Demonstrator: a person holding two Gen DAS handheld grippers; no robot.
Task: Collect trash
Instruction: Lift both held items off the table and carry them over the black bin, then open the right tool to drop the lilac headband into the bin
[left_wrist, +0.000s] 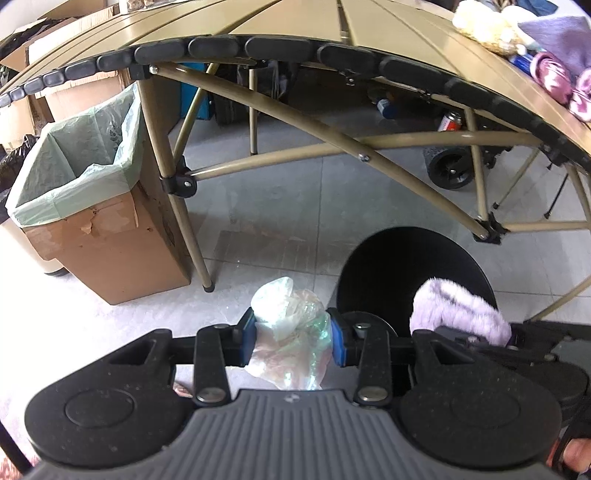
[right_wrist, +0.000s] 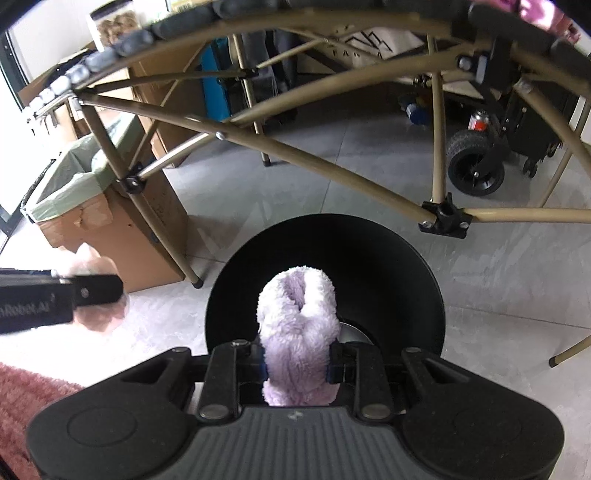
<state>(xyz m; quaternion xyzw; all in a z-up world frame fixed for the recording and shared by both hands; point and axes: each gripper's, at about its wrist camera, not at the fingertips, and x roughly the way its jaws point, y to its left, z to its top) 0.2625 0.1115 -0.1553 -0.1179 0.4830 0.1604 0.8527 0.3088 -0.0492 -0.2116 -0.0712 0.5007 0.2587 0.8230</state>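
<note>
The left tool pinches a crumpled clear plastic bag low in the middle of the frame, above the tiled floor. The right tool is clamped on a fluffy lilac cloth over a round black stool. A cardboard box lined with a green bag stands at left beside the folding surface's leg.

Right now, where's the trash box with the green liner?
In the left wrist view, the liner-lined cardboard box stands on the floor at left, beside the folding table's leg.
</note>
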